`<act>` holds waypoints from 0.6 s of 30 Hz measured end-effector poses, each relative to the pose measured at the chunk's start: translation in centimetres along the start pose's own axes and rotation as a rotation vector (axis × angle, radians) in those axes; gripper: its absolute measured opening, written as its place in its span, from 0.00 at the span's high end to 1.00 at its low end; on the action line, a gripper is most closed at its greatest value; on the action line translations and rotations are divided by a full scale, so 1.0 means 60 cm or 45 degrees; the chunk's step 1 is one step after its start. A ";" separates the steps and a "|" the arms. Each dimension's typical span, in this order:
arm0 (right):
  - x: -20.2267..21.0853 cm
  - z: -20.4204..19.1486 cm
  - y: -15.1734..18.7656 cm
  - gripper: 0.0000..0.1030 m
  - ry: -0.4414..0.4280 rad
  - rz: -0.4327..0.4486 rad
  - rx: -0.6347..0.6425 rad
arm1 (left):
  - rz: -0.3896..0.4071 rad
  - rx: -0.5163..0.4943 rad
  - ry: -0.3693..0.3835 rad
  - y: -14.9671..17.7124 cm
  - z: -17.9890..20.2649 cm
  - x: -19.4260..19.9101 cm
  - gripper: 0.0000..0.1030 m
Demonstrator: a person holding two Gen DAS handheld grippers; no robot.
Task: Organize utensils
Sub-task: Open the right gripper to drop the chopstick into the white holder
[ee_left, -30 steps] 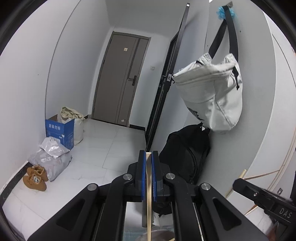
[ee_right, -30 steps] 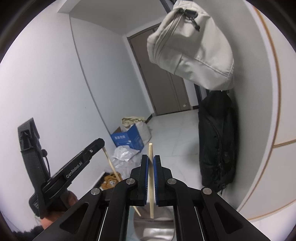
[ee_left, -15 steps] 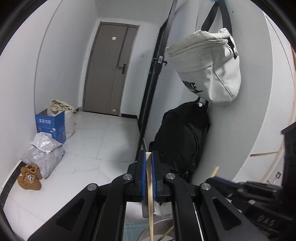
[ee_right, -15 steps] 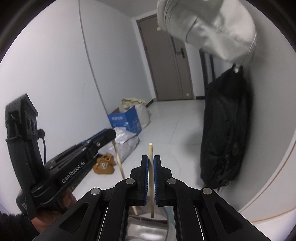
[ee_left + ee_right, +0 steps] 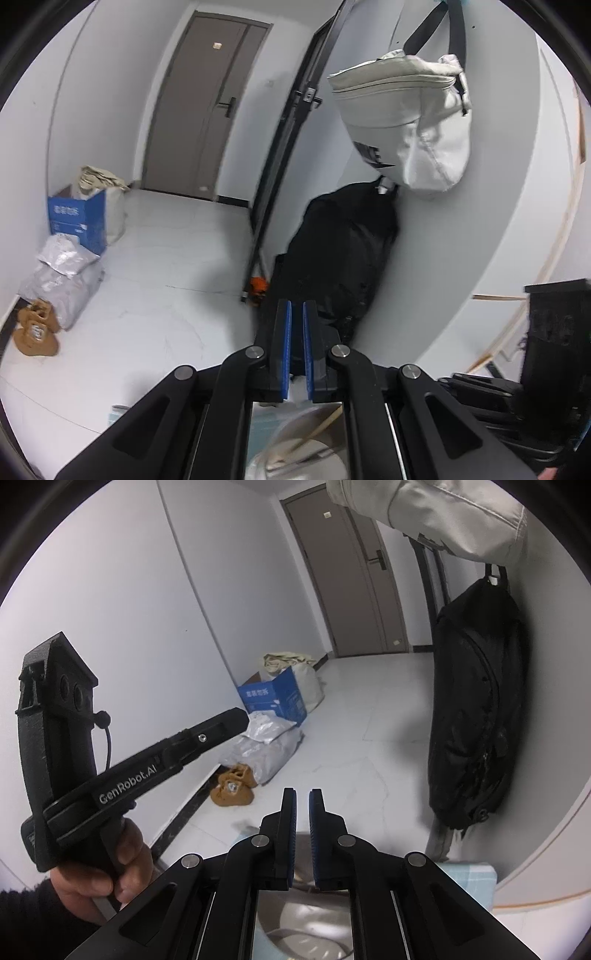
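My left gripper (image 5: 296,314) is open by a narrow gap and empty. Below it, between the arms, a wooden chopstick (image 5: 317,430) lies slanted inside a round metal container (image 5: 295,458). My right gripper (image 5: 302,801) is also slightly open and empty, above the same metal container (image 5: 306,934). The left gripper's body (image 5: 147,771), held in a hand, shows at the left of the right wrist view. The right gripper's body (image 5: 554,332) shows at the right edge of the left wrist view.
A light blue checked cloth (image 5: 469,877) covers the surface under the container. Beyond are a tiled hallway floor, a blue box (image 5: 75,221), grey bags (image 5: 61,273), brown slippers (image 5: 35,328), a black backpack (image 5: 343,258) and a hanging white bag (image 5: 406,122).
Both grippers opened and let go of their chopsticks, which dropped into the metal container. Both views tilted down a little.
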State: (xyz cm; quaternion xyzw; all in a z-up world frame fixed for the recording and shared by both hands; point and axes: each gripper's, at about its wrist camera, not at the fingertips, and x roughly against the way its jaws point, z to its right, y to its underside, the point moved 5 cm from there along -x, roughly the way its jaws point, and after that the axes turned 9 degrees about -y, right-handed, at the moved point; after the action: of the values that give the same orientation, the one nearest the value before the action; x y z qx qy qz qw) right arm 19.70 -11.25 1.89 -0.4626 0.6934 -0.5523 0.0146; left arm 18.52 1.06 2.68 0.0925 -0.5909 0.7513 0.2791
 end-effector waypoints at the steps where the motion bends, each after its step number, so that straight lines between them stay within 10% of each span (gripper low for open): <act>1: 0.004 0.000 0.003 0.92 -0.001 0.007 -0.009 | -0.022 -0.003 0.022 0.002 0.003 0.002 0.98; 5: 0.025 -0.002 0.010 0.87 0.008 0.024 -0.037 | -0.077 -0.012 -0.007 0.003 0.005 0.011 0.96; 12: 0.099 -0.007 0.039 0.55 0.045 0.120 -0.067 | -0.016 0.070 -0.172 0.000 -0.015 0.077 0.40; 18: 0.150 -0.025 0.064 0.36 0.050 0.188 -0.086 | -0.027 0.079 -0.273 0.014 -0.006 0.124 0.25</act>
State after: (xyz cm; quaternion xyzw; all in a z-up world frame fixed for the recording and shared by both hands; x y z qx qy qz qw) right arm 11.35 -16.19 3.89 -0.3996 0.7440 -0.5349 0.0260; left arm 11.98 3.56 5.40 0.1872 -0.5929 0.7520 0.2190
